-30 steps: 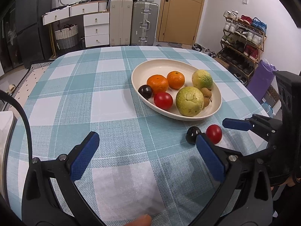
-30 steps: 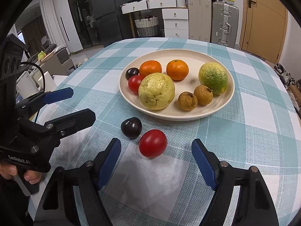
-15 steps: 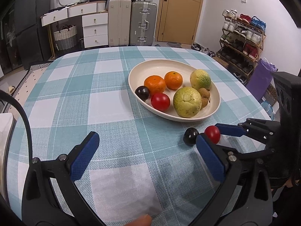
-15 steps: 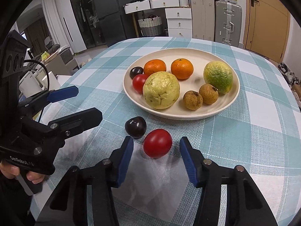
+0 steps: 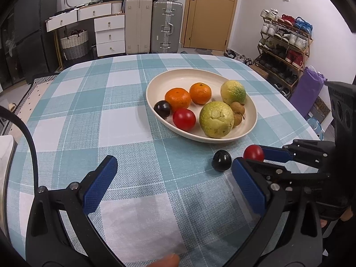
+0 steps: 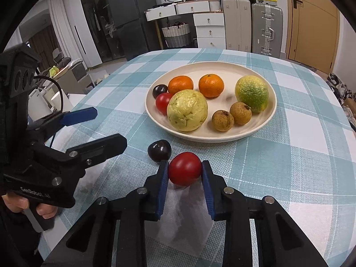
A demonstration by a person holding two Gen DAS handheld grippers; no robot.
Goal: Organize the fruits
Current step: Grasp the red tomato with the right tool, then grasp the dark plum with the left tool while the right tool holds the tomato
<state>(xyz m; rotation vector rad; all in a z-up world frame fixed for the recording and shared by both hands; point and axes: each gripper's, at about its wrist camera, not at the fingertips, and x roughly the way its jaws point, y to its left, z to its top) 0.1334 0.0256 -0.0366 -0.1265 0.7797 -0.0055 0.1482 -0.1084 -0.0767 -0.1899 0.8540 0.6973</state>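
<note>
The right gripper [image 6: 185, 173] has its two blue fingers [image 6: 163, 184] closing on the red tomato [image 6: 185, 171], which sits squarely between them on the checked worktop [image 6: 278, 166] — pads appear to touch it on both sides, so it counts as gripped. The fruit is roughly round, with no long axis to align. It lies just short of the cream plate [image 6: 270, 120], whose near rim is directly ahead of the fingers; the likely move is lift, then forward over that rim. A dark plum [image 6: 159, 150] rests just beside the tomato, to its left. The left gripper [image 5: 175, 184] stands wide open and empty, well to the side; the right hand is plainly nearer.
</note>
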